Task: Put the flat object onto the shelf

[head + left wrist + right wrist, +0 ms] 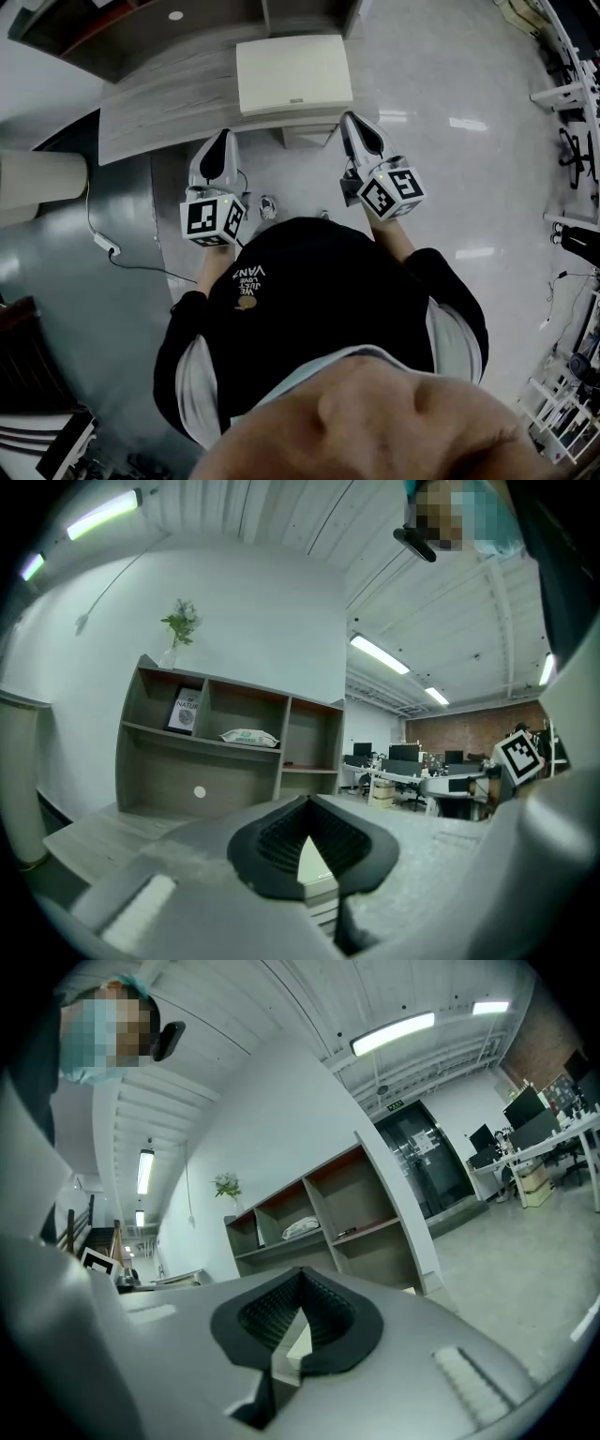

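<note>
Shelf (244, 785) first: one grey unit with three compartments across its top row, standing at the back of one wooden desk (169, 103). Nothing flat is being carried. What lies flat is already inside the shelf: one book (185, 712) propped upright in the left compartment, one white pouch (248, 737) lying in the middle one, and one small dark item (292, 763) on the board of the right one. Which of them the job concerns I cannot tell.

On top of the shelf, at its left end, stands one small vase with a green sprig (180, 630).

In front of the shelf, against the desk's near edge, sits one cream cabinet (293, 75) with drawers. It is between the person and the shelf.

The two tools flank that cabinet. The left gripper (225, 139) and the right gripper (349, 120) both point toward the shelf, each with its jaws pressed together on nothing.

Right of the shelf, well apart, are office desks with monitors (412, 761). Left of it, one cable (105, 246) trails over the floor.
</note>
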Demonstrator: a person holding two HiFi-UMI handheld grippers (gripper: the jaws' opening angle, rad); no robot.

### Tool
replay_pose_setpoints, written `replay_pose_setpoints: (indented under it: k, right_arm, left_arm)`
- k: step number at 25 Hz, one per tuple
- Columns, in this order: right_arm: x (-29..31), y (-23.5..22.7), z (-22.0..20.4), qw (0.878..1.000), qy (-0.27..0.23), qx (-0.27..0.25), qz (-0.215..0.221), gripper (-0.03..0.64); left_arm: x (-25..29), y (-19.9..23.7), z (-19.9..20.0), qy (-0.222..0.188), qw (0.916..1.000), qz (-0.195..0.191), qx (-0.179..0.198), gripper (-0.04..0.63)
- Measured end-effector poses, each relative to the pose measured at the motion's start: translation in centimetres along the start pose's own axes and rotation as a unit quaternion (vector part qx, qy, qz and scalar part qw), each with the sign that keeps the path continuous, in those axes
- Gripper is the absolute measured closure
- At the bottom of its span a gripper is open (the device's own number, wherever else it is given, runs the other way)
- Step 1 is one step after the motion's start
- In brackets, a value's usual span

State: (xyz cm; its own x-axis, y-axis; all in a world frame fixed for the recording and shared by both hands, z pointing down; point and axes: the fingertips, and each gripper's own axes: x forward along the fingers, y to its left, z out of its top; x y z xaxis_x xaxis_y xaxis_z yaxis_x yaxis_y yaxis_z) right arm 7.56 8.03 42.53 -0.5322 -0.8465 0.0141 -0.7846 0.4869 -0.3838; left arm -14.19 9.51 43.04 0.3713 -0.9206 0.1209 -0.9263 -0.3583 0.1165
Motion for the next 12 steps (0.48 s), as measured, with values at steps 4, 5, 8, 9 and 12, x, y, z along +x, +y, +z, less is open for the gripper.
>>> replay_pose_setpoints:
  k: [4, 5, 8, 9, 12]
  right_arm:
    - [0.9, 0.4, -0.4, 1.0, -0.008, 0.006, -0.018, 0.618]
    - [1.2, 0.6, -0.5, 1.0, -0.009, 0.006, -0.023, 0.618]
    - [1.8, 1.3, -0.9, 0.999, -0.012, 0.006, -0.041, 0.618]
    - [1.9, 1.4, -1.1, 0.999, -0.013, 0.006, -0.049, 0.618]
    - [2.3, 1.8, -1.6, 0.997, -0.02, 0.006, -0.073, 0.618]
  left_arm:
    - [0.4, 1.7, 0.1, 0.002, 0.9999, -0.013, 0.005, 0.594]
    - [0.5, 2.2, 0.2, 0.002, 0.9998, -0.017, 0.007, 0.595]
    - [0.7, 3.7, 0.3, 0.004, 0.9995, -0.032, 0.009, 0.595]
    - [0.8, 4.2, 0.2, 0.005, 0.9993, -0.037, 0.008, 0.595]
    - [1.1, 5.7, 0.0, 0.008, 0.9985, -0.054, 0.007, 0.595]
